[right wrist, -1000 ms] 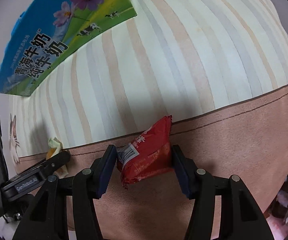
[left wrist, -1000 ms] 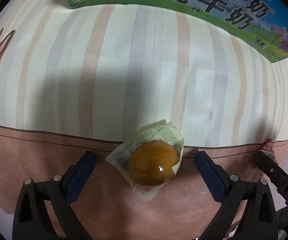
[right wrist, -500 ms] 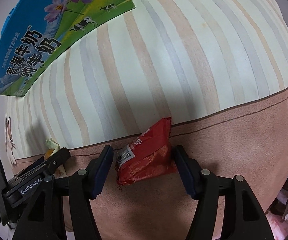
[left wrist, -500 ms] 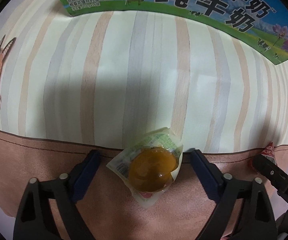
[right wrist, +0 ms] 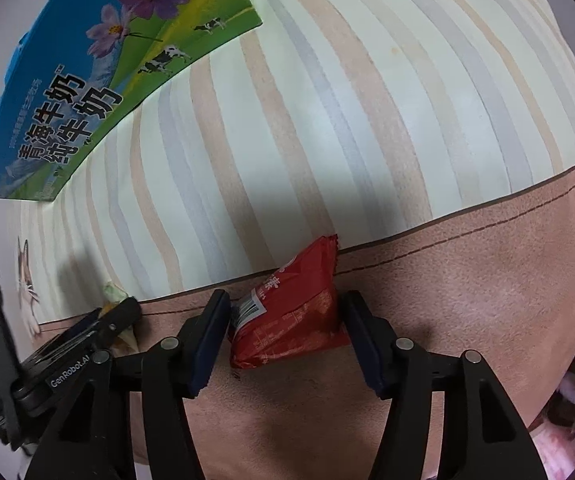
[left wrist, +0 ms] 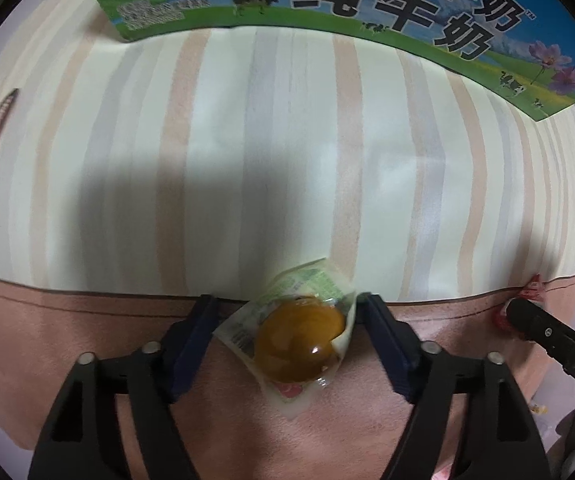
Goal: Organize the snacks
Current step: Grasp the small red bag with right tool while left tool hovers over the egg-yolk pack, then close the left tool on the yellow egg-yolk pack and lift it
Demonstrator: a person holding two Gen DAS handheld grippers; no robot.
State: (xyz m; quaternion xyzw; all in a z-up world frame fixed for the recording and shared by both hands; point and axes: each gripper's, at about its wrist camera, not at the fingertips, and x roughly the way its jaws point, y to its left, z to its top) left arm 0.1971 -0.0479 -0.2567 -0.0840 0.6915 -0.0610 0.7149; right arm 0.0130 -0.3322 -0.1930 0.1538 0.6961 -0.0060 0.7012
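Lay dead between the left gripper (left wrist: 287, 340) pads: egg pack (left wrist: 297, 340), on the brown band, right pad touching, left just clear. Red packet (right wrist: 287, 316), long axis near-to-far, bracketed by the closing right gripper (right wrist: 283, 336).

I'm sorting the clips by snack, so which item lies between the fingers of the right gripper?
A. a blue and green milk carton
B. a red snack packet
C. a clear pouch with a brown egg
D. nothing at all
B: in the right wrist view a red snack packet lies on the mat between the fingers of the right gripper, whose jaws are closing; the egg pouch sits at the left gripper.
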